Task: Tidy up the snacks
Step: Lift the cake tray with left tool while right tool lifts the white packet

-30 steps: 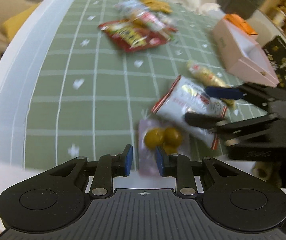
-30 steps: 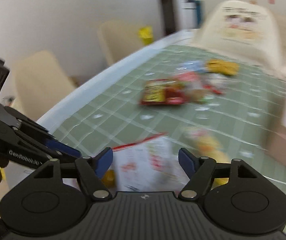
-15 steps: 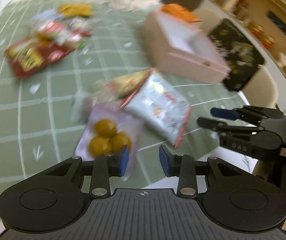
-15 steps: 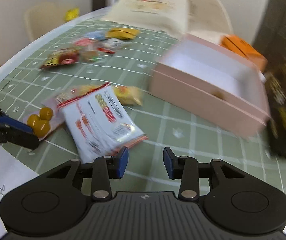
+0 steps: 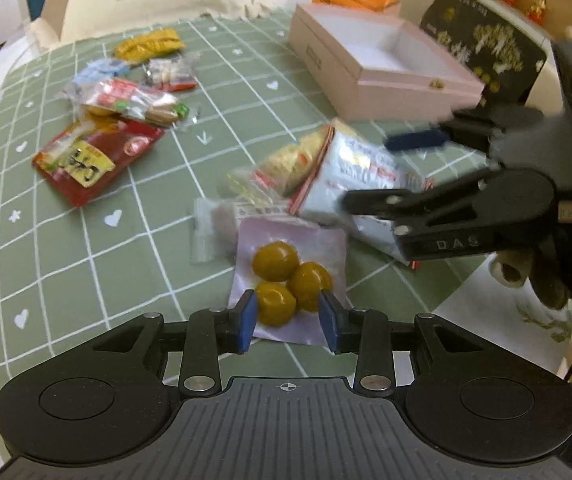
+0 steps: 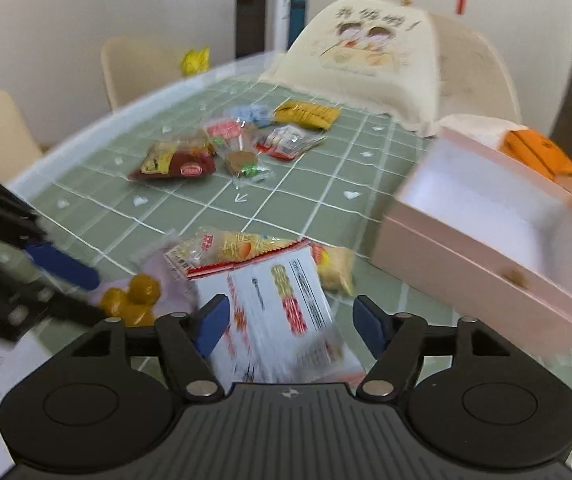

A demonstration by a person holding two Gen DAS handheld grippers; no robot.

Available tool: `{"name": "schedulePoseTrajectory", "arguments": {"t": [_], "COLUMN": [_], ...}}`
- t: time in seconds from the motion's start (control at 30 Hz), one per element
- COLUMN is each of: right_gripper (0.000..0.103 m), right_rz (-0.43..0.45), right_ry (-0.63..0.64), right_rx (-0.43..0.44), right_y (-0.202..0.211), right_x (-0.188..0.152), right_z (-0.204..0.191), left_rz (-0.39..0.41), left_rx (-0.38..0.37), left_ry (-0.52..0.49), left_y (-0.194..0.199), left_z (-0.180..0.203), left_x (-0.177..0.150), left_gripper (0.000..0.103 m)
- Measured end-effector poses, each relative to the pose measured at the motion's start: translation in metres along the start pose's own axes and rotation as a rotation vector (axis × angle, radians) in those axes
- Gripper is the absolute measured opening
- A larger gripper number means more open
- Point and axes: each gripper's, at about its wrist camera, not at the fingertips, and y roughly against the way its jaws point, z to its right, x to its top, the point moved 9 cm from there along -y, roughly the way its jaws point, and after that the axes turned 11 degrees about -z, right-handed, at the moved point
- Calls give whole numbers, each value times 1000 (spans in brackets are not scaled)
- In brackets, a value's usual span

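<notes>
My left claw hung just over the near end of a clear packet holding 3 yellow-brown balls. Its jaws had just been opening and stood apart, 1 blue pad on each side of the nearest balls, and I could not see either pad pressing on the packet.

My right claw was off to the right of my left one, tipped down over a white bag with red and yellow print. Its jaws had also just been opening and stood wide apart, the bag lying between them with a gap on both sides. That bag rested partly on a yellow wrapped snack just ahead of my right claw, touching the packet of balls at its left.

Ahead and to the right of my right claw sat the pink box, open and white inside, with an orange box behind it. Farther ahead on the green checked cloth lay the other snacks, well apart from both claws: a red pouch, a yellow pack, and a few clear wrapped ones bunched between them.
</notes>
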Motion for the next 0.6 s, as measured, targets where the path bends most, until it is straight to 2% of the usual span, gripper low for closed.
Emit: {"name": "schedulePoseTrajectory", "arguments": {"t": [0.03, 0.13, 0.2, 0.27, 0.4, 0.5, 0.6], "right_gripper": [76, 71, 62, 46, 46, 49, 59], "right_rz": [-9, -73, -78, -78, -92, -93, -69], "right_ry": [10, 3, -41, -90, -162, -238, -323], "right_rx": [18, 72, 48, 41, 1, -25, -22], "right_y": [-8, -12, -1, 13, 35, 42, 44], "right_x": [5, 4, -7, -23, -57, -77, -87], "right_z": [-2, -3, 6, 16, 38, 56, 70], "left_rz": [-15, 6, 13, 9, 18, 74, 61], "left_rx": [9, 25, 21, 30, 10, 0, 13], "left_ry": [-11, -26, -10, 0, -56, -90, -29], "left_y": [-7, -15, -19, -22, -6, 6, -5], "left_z": [2, 5, 6, 9, 21, 20, 11], "left_x": [2, 13, 22, 29, 27, 28, 39], "left_gripper": [46, 47, 47, 47, 47, 47, 46]}}
